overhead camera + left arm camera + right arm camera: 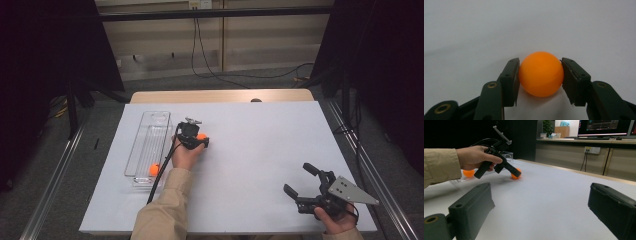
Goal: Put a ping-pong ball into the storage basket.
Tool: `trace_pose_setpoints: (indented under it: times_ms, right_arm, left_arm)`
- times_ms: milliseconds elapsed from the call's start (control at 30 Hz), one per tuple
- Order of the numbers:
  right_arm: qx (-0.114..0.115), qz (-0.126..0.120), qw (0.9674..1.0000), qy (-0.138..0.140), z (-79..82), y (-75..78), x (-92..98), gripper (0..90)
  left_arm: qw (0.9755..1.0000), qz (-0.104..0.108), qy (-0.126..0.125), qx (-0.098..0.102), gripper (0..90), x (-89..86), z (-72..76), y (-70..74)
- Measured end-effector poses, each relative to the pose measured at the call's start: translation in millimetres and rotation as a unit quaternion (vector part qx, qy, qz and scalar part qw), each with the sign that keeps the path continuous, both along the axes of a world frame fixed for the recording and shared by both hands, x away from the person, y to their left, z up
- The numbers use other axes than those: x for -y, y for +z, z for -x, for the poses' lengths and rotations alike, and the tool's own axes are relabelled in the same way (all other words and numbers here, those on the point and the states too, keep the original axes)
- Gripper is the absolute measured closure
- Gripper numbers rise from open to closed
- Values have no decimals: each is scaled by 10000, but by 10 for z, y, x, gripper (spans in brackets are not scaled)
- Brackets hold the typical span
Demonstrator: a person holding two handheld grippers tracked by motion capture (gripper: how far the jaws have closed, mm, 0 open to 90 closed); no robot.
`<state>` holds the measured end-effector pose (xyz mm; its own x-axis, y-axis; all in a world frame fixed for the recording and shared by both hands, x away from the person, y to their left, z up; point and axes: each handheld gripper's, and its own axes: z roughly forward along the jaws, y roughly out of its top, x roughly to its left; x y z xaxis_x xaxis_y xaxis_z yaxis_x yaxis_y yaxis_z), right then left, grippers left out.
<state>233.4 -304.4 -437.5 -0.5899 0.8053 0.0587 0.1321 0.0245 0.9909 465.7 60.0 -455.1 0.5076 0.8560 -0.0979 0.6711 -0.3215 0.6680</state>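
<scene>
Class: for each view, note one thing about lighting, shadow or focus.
High view: dark corners, white table evenly lit. Left gripper view: orange ball sharp, small shadow beneath, between the left tongs. Right gripper view: near right tongs soft, background dim.

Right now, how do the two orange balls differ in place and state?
The round orange ball on the white tabletop sits clamped between the left tool pads; the orange ball in the clear plastic tray lies loose, untouched, at the tray's near end. Both look alike in colour and size.
</scene>
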Motion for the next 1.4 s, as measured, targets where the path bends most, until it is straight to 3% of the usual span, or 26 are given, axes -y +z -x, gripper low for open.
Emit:
trace_pose_setpoints:
  times_ms: [400,1400]
  right_arm:
    - [-3,-3,10000,-5,3,-1,7,48]
    - [-1,12,10000,-18,1,-3,8,48]
  left_arm:
    - [10000,18,46,-30,509,-14,5,22]
    - [9998,92,-148,-64,509,-33,93,165]
